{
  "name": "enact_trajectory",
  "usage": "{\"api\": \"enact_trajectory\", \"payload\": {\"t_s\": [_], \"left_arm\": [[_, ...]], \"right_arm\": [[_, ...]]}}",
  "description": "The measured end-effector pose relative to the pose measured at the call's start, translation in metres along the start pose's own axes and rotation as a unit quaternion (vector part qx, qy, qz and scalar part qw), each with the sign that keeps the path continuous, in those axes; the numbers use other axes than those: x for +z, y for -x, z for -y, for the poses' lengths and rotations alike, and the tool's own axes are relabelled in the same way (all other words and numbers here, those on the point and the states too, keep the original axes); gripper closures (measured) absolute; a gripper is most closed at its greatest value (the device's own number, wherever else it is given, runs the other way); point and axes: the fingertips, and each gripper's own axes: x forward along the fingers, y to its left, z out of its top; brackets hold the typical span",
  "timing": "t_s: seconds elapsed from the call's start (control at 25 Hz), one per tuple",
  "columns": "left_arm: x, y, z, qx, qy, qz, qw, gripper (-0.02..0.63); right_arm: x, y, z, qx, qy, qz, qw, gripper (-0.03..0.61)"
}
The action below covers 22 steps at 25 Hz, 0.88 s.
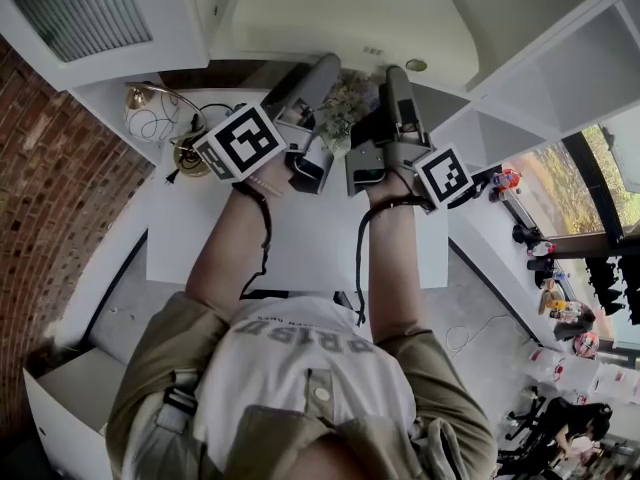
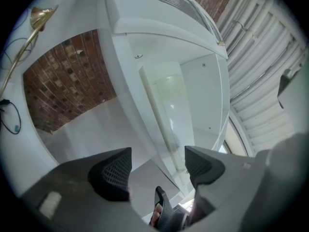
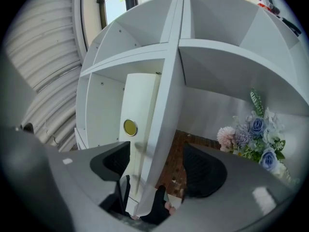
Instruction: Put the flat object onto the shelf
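Observation:
The flat object (image 3: 138, 114) is a cream-white panel with a yellow disc on it. It stands upright in a compartment of the white shelf (image 3: 227, 47), left of a vertical divider (image 3: 166, 105). In the head view it shows as a wide pale sheet (image 1: 340, 13) just beyond both grippers. My left gripper (image 2: 157, 170) points up at the panel (image 2: 169, 98); it is open and its pads touch nothing. My right gripper (image 3: 154, 166) is open too, and the divider's edge shows in the gap, clear of both pads. In the head view the two grippers (image 1: 322, 70) (image 1: 396, 76) lie side by side.
A brass lamp (image 1: 150, 108) with a black cable stands at the left of the white table (image 1: 190, 238). Artificial flowers (image 3: 256, 134) stand right of the divider and show between the grippers (image 1: 345, 103). A brick wall (image 1: 50, 198) runs along the left.

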Motion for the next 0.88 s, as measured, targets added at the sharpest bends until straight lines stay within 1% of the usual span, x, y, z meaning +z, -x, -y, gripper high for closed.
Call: {"api": "enact_trajectory", "payload": {"t_s": [0.04, 0.12, 0.2, 0.24, 0.28, 0.32, 0.36, 0.4, 0.44, 0.48, 0.56, 0.6, 0.64, 0.68, 0.72, 0.76, 0.8, 0.88], "left_arm": [[-0.001, 0.002, 0.002, 0.0, -0.009, -0.002, 1.0, 0.255], [-0.003, 0.01, 0.006, 0.004, -0.04, -0.007, 0.9991, 0.265], [-0.007, 0.023, 0.007, 0.017, -0.096, -0.018, 0.9951, 0.292], [-0.01, 0.029, 0.007, 0.025, -0.134, -0.026, 0.9903, 0.315], [-0.014, 0.036, 0.008, 0.035, -0.178, -0.035, 0.9827, 0.333], [-0.017, 0.043, 0.008, 0.046, -0.224, -0.045, 0.9725, 0.342], [-0.022, 0.05, 0.009, 0.057, -0.268, -0.055, 0.9601, 0.354], [-0.027, 0.057, 0.009, 0.067, -0.309, -0.065, 0.9465, 0.362], [-0.032, 0.065, 0.01, 0.077, -0.345, -0.072, 0.9328, 0.365], [-0.037, 0.074, 0.011, 0.086, -0.375, -0.078, 0.9195, 0.373], [-0.048, 0.092, 0.016, 0.103, -0.425, -0.084, 0.8953, 0.396], [-0.053, 0.102, 0.019, 0.11, -0.447, -0.086, 0.8837, 0.41], [-0.059, 0.111, 0.022, 0.115, -0.467, -0.087, 0.8723, 0.428], [-0.065, 0.119, 0.026, 0.12, -0.485, -0.088, 0.8616, 0.451], [-0.071, 0.128, 0.029, 0.124, -0.5, -0.09, 0.8523, 0.493], [-0.076, 0.137, 0.032, 0.129, -0.511, -0.092, 0.8448, 0.511], [-0.081, 0.146, 0.035, 0.133, -0.518, -0.093, 0.8397, 0.529], [-0.089, 0.162, 0.042, 0.141, -0.526, -0.091, 0.8339, 0.565]], "right_arm": [[0.0, 0.003, -0.001, 0.001, 0.007, -0.002, 1.0, 0.245], [-0.002, 0.01, -0.002, -0.002, 0.039, -0.011, 0.999, 0.286], [-0.006, 0.02, -0.006, -0.003, 0.095, -0.025, 0.995, 0.319], [-0.008, 0.025, -0.01, -0.002, 0.129, -0.032, 0.991, 0.33], [-0.011, 0.031, -0.013, -0.003, 0.165, -0.039, 0.986, 0.345], [-0.014, 0.038, -0.015, -0.01, 0.202, -0.047, 0.978, 0.358], [-0.017, 0.045, -0.016, -0.017, 0.241, -0.054, 0.969, 0.364], [-0.019, 0.053, -0.017, -0.025, 0.281, -0.061, 0.957, 0.365], [-0.023, 0.061, -0.019, -0.031, 0.324, -0.068, 0.943, 0.373], [-0.027, 0.07, -0.02, -0.039, 0.369, -0.074, 0.926, 0.385], [-0.035, 0.089, -0.02, -0.054, 0.451, -0.083, 0.887, 0.419], [-0.039, 0.098, -0.021, -0.061, 0.483, -0.086, 0.869, 0.434], [-0.043, 0.108, -0.021, -0.066, 0.508, -0.089, 0.854, 0.45], [-0.046, 0.117, -0.022, -0.07, 0.528, -0.091, 0.841, 0.463], [-0.05, 0.127, -0.023, -0.073, 0.544, -0.092, 0.831, 0.474], [-0.053, 0.136, -0.025, -0.075, 0.559, -0.092, 0.821, 0.488], [-0.056, 0.145, -0.028, -0.076, 0.573, -0.092, 0.811, 0.494], [-0.062, 0.163, -0.033, -0.078, 0.598, -0.09, 0.792, 0.526]]}}
